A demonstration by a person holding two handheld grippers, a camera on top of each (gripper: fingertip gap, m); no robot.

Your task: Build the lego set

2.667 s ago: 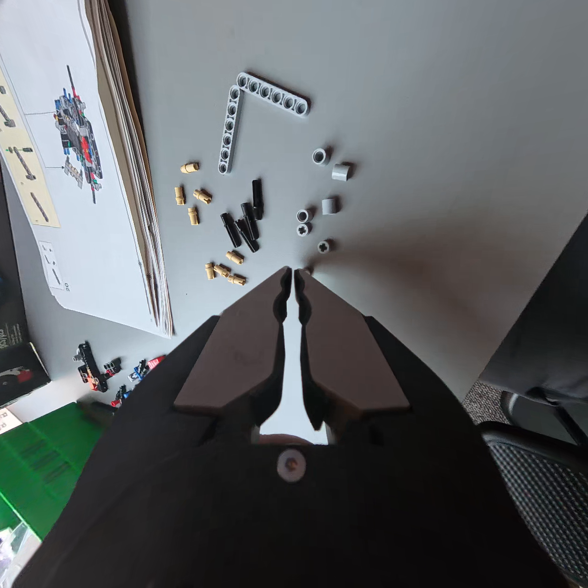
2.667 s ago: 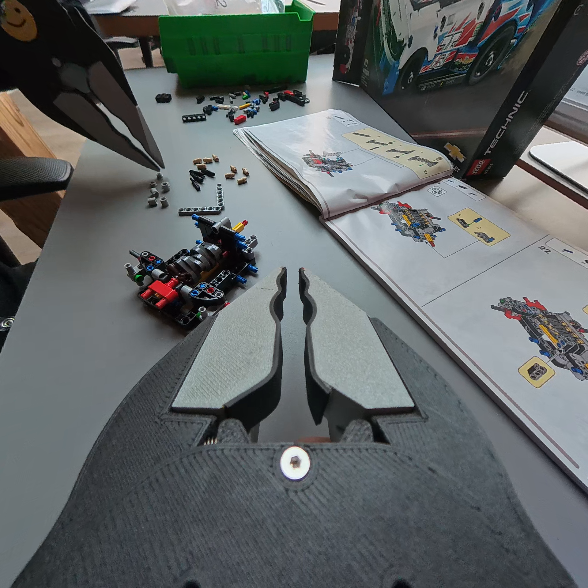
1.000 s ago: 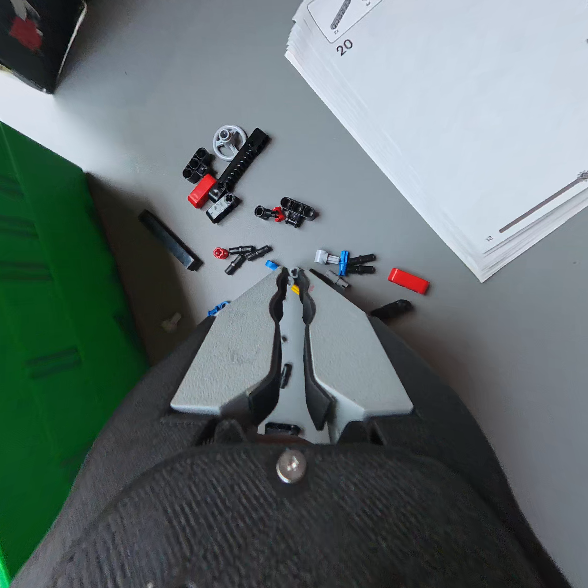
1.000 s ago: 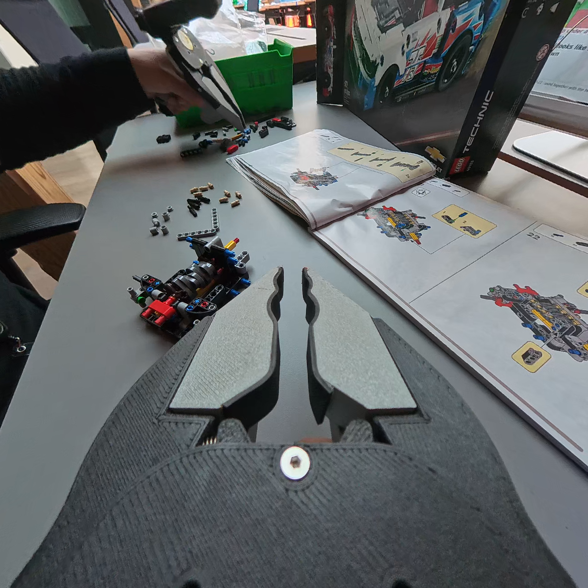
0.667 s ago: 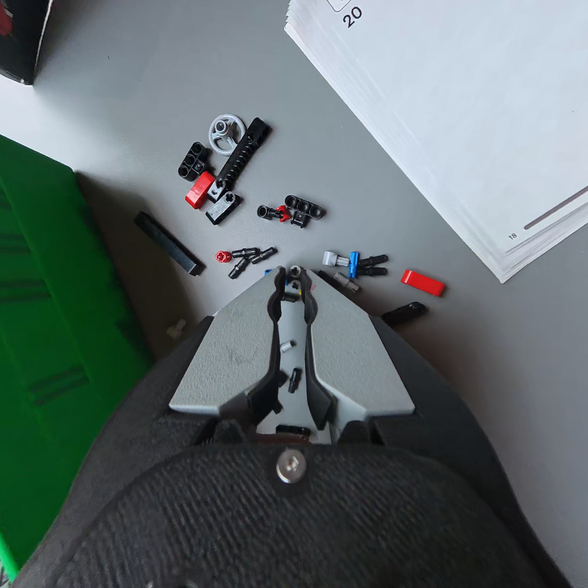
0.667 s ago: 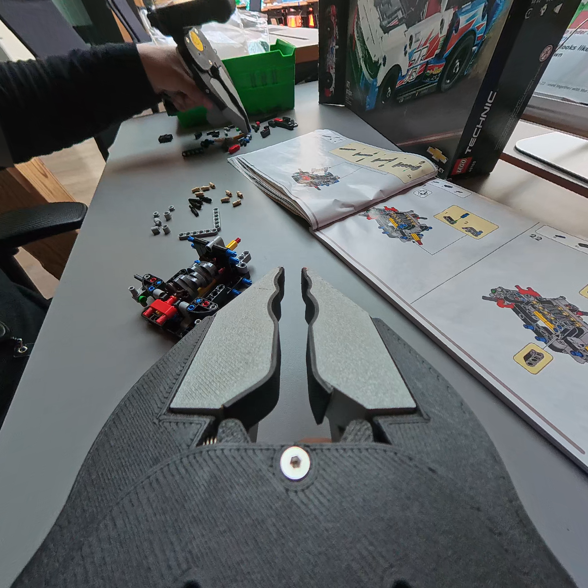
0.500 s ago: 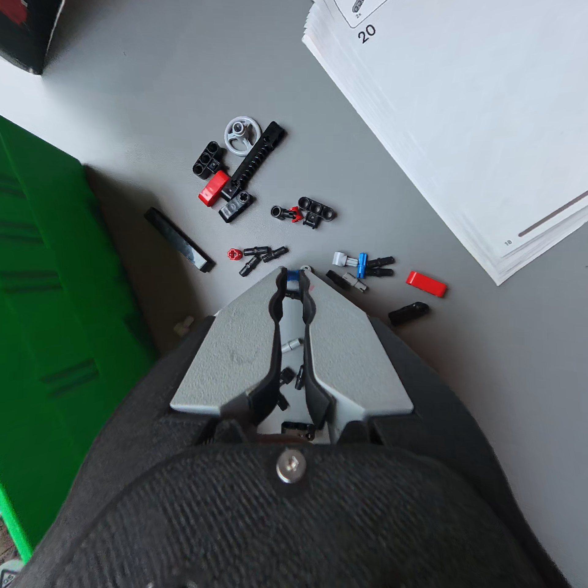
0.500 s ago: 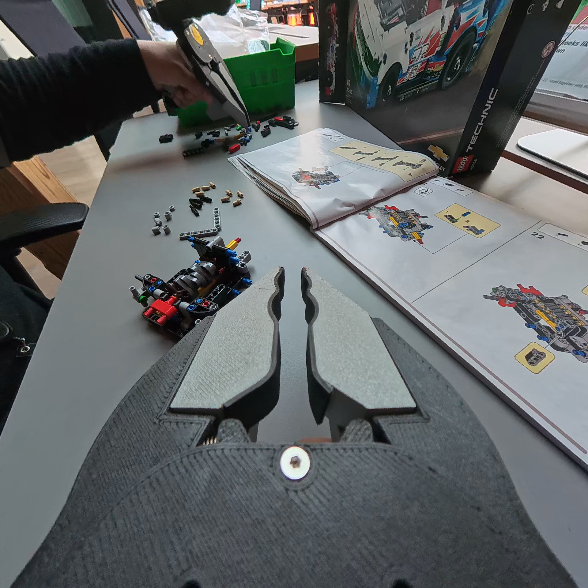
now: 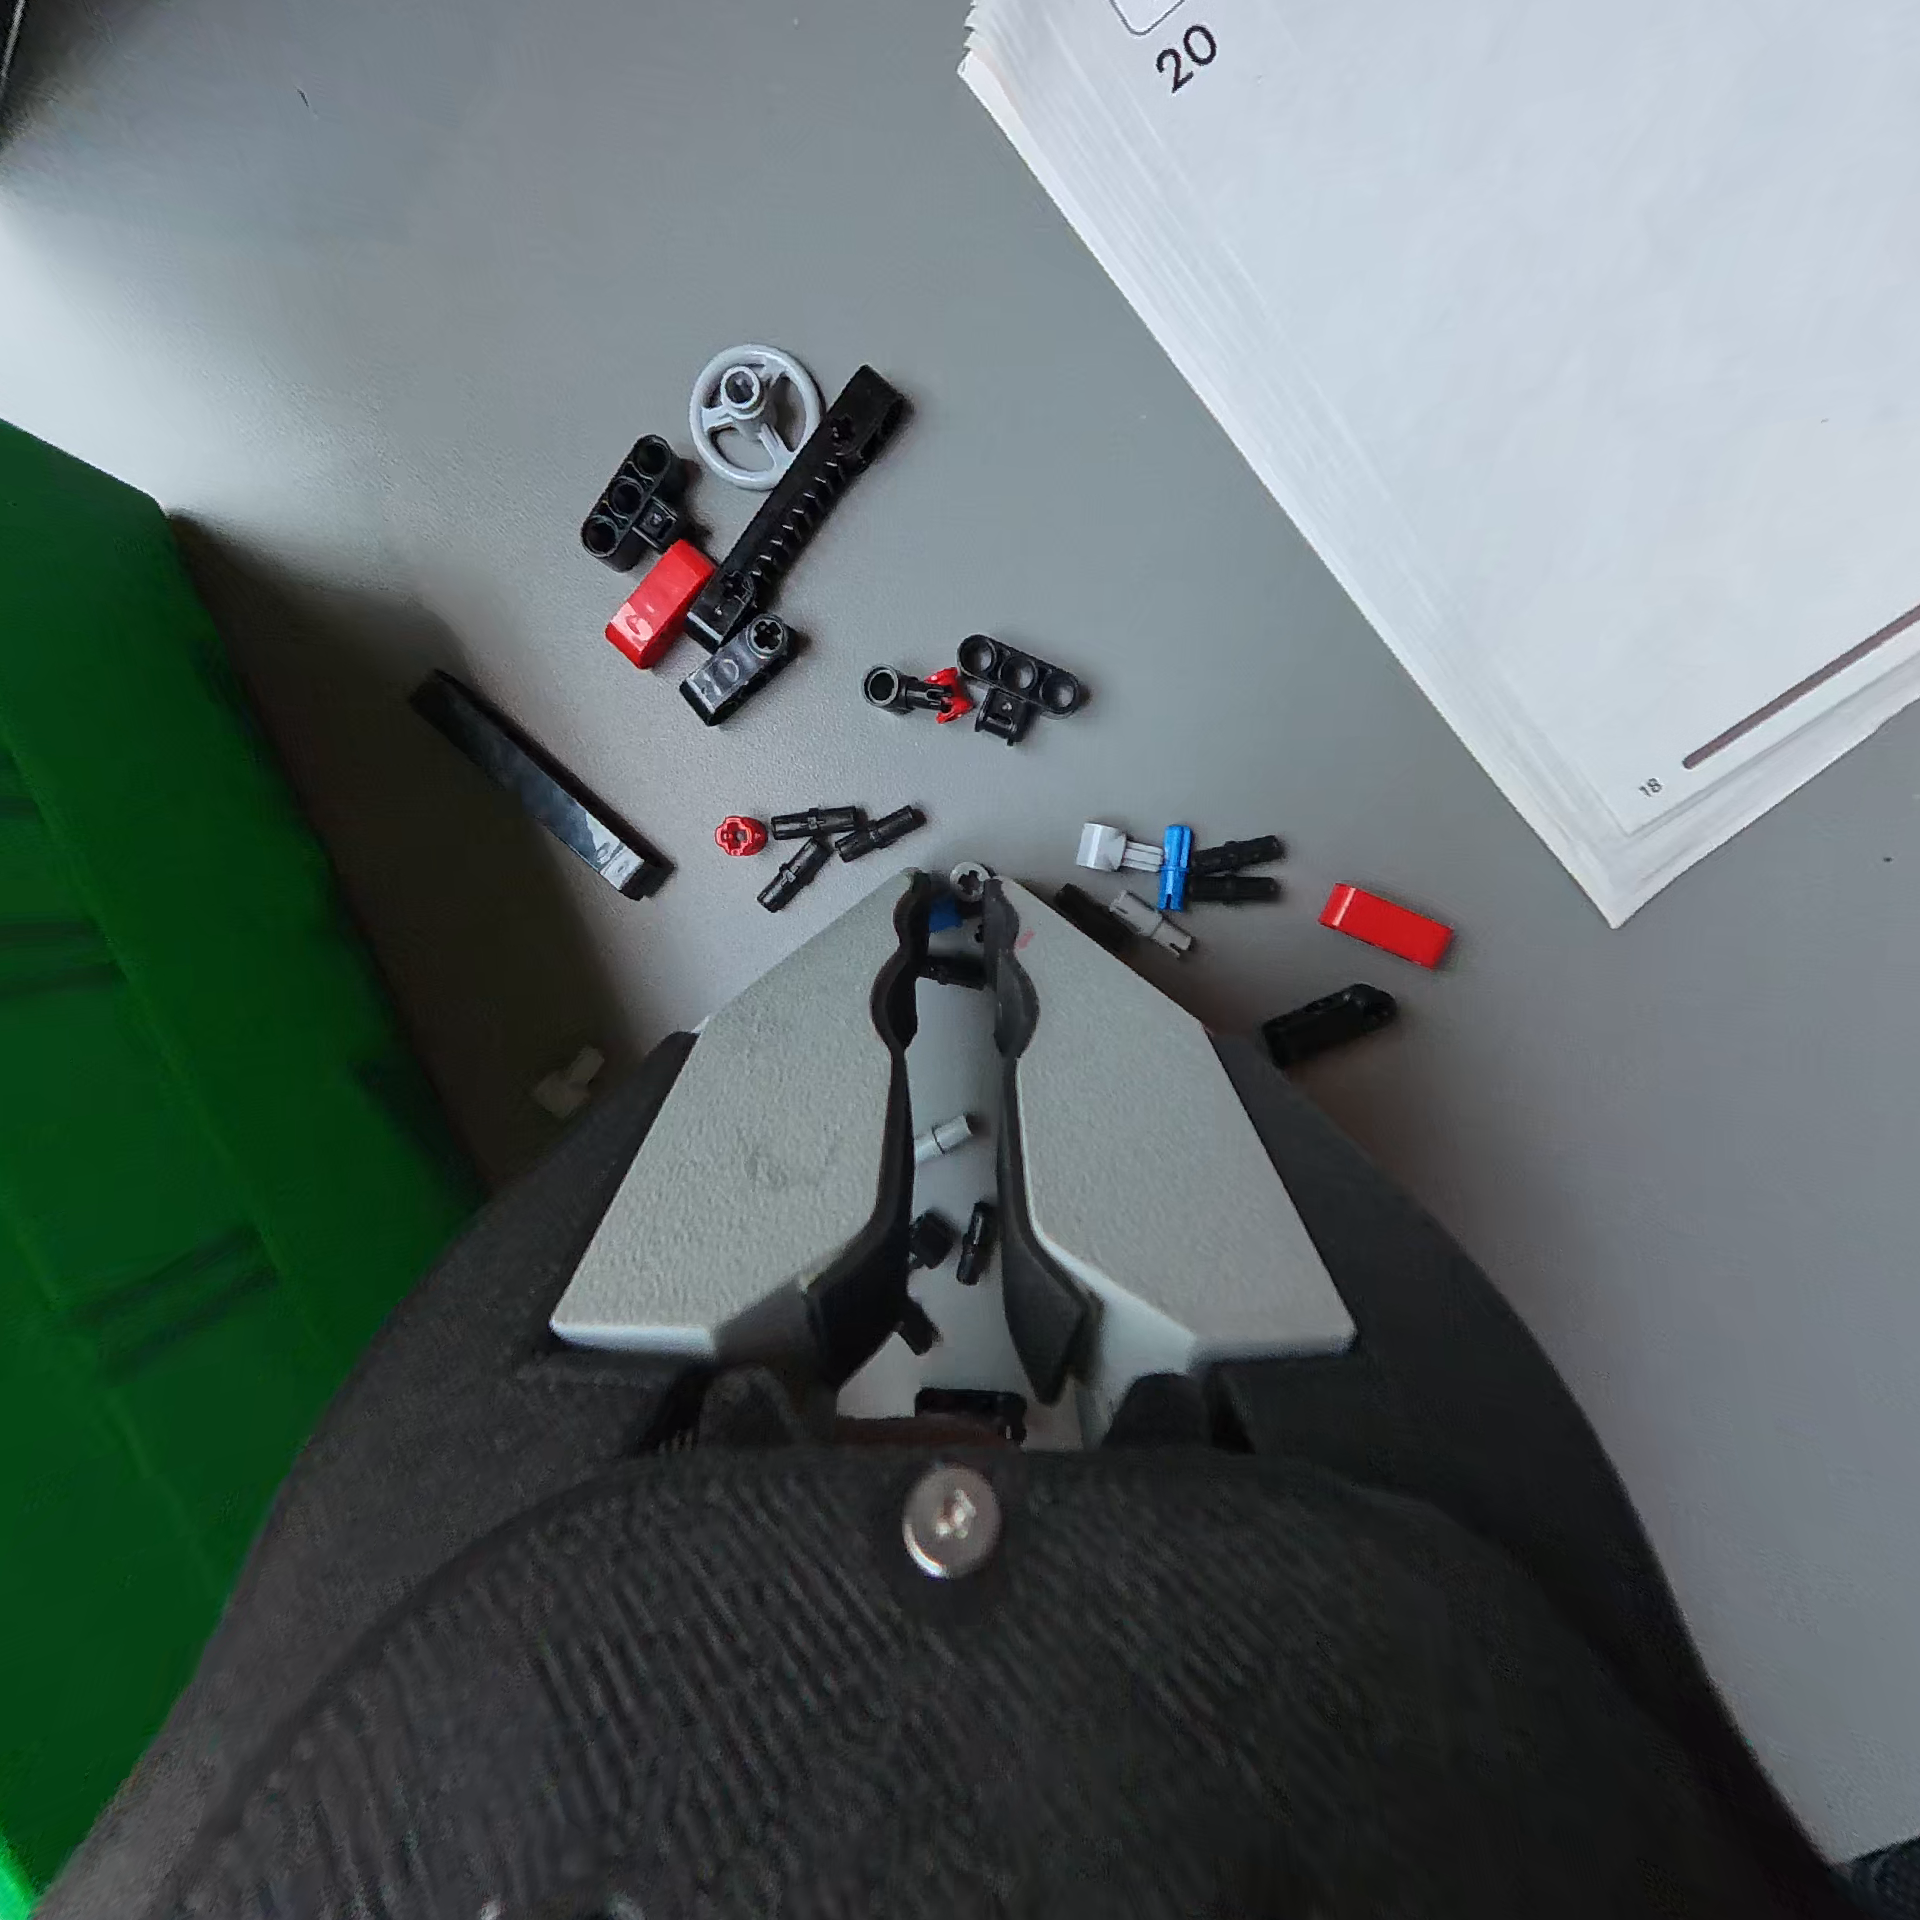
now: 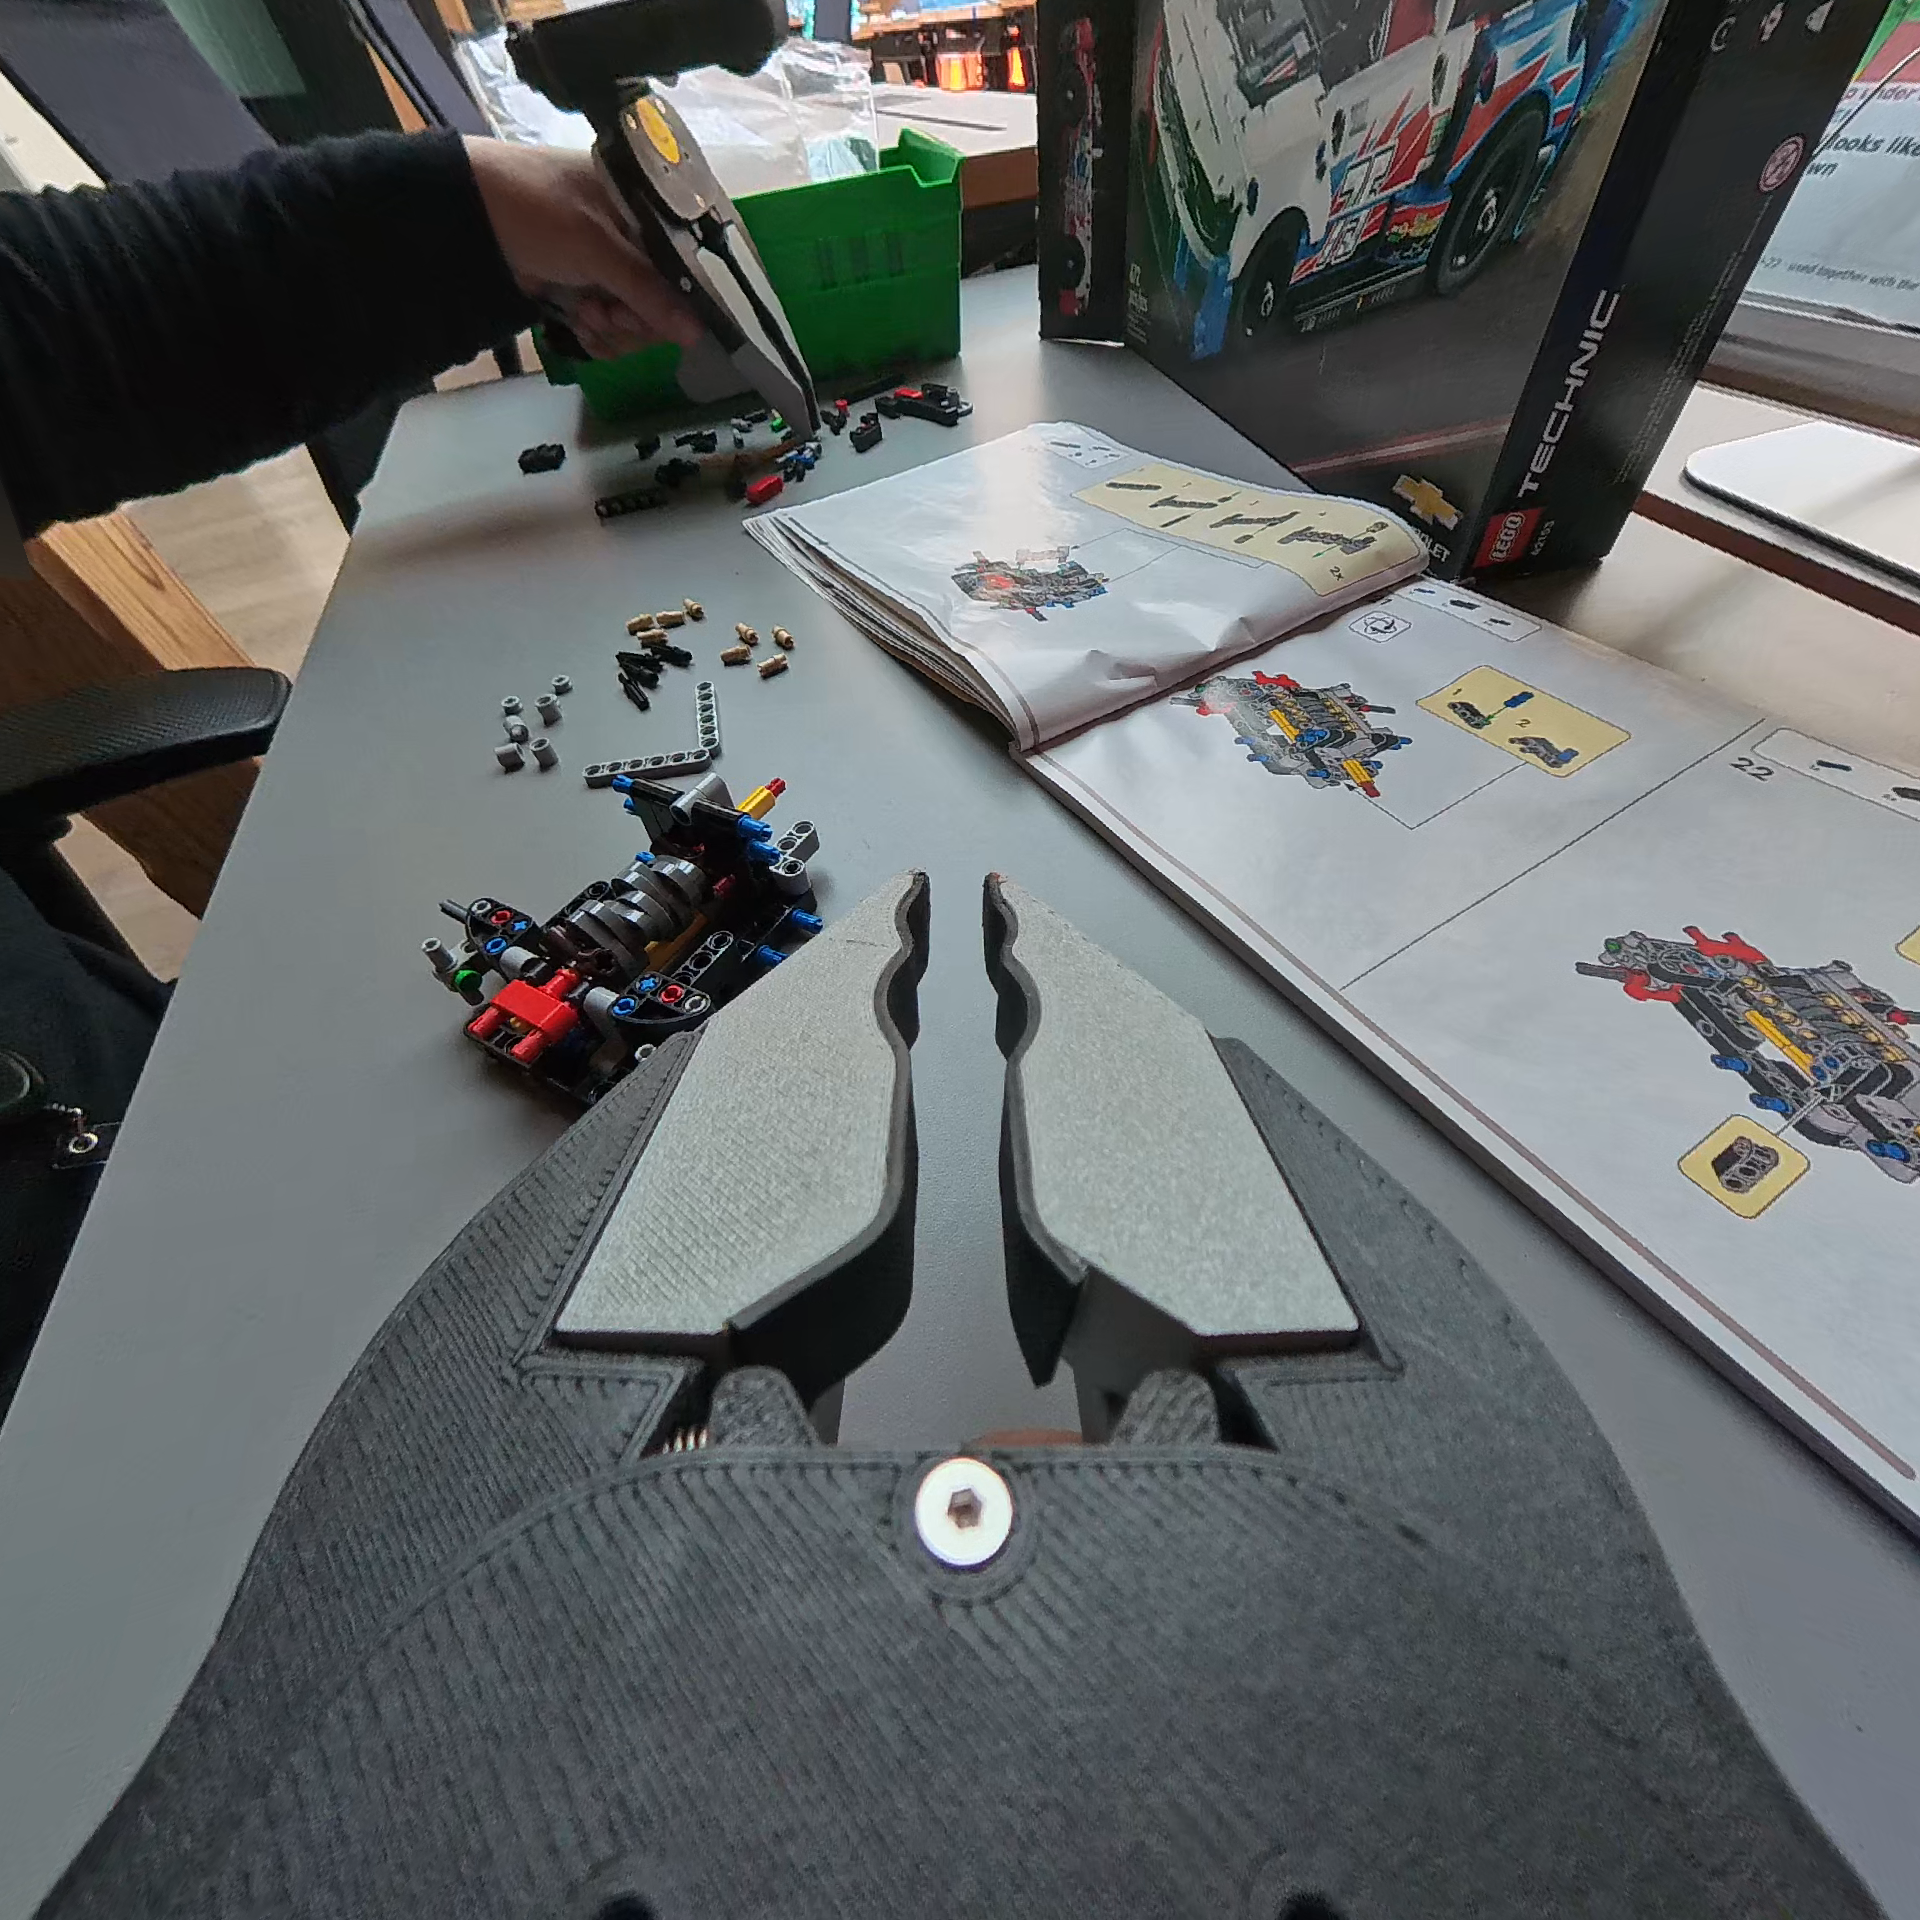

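Observation:
My left gripper [image 9: 953, 885] points down at loose Lego parts on the grey table [image 9: 1558, 1143]. Its jaws stand a narrow gap apart, and a small blue piece [image 9: 941, 915] and a grey round piece [image 9: 968, 878] lie between the tips. I cannot tell whether they touch. Black pins [image 9: 831, 831], a red bush [image 9: 740, 833], a blue-and-grey pin cluster [image 9: 1174, 868] and a red piece [image 9: 1387, 925] lie around. My right gripper [image 10: 956, 883] hovers low, slightly open and empty, beside the part-built chassis [image 10: 634, 925]. The left gripper also shows far off in the right wrist view [image 10: 805, 416].
A green bin [image 9: 125, 1039] stands left of the left gripper, also in the right wrist view [image 10: 862, 260]. The open instruction booklet [image 10: 1455, 831] and the set's box [image 10: 1403, 260] are on the right. Tan pins [image 10: 717, 634], grey bushes [image 10: 530, 722] and an L-beam [image 10: 675, 753] lie mid-table. Some 45 cm of space lies between my two pairs of fingers.
The left gripper went from the tan and grey parts to the pile by the green bin, then settled its tips over the blue piece. The right gripper barely moved.

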